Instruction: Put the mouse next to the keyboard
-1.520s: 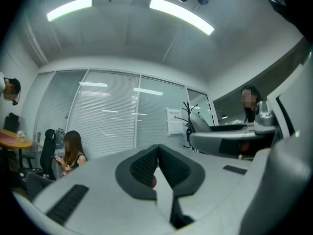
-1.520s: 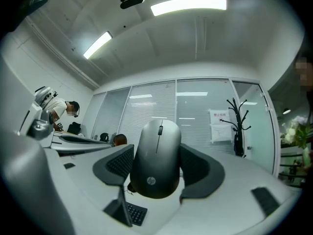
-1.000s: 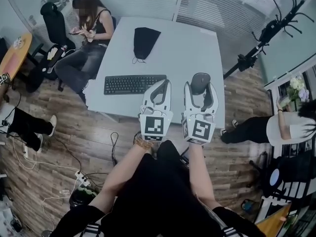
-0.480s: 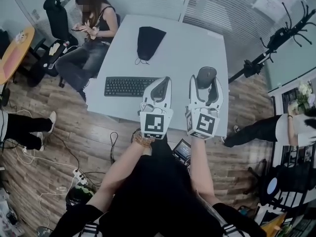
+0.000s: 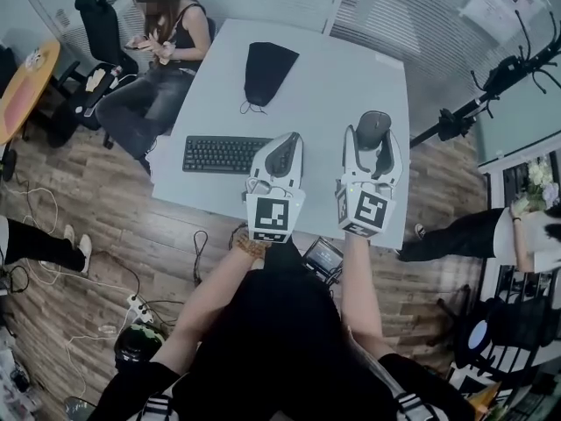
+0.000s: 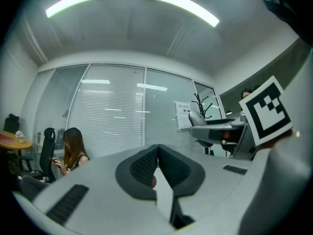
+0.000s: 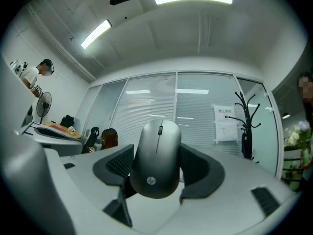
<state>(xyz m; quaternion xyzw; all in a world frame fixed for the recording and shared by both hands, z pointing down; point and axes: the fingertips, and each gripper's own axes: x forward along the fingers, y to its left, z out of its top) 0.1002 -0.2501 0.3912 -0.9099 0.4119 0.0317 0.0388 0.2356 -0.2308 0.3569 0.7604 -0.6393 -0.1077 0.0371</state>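
A grey mouse [image 7: 157, 158] sits clamped between the pads of my right gripper [image 5: 373, 139], held up off the white table [image 5: 333, 77]; in the head view the mouse [image 5: 373, 128] shows at the gripper's tip, over the table's right part. A black keyboard [image 5: 225, 153] lies near the table's front edge, to the left. My left gripper [image 5: 282, 150] hovers by the keyboard's right end, its two dark pads [image 6: 144, 168] pressed together with nothing between them.
A black cloth bag [image 5: 266, 71] lies on the table behind the keyboard. A person [image 5: 158, 33] sits at the table's left on a chair. A black tripod stand [image 5: 491, 90] rises at the right. Cables [image 5: 131, 301] run across the wooden floor.
Both grippers have shifted slightly right and up in the view as the head moved; the mouse stays held in the right gripper. The keyboard has not moved.
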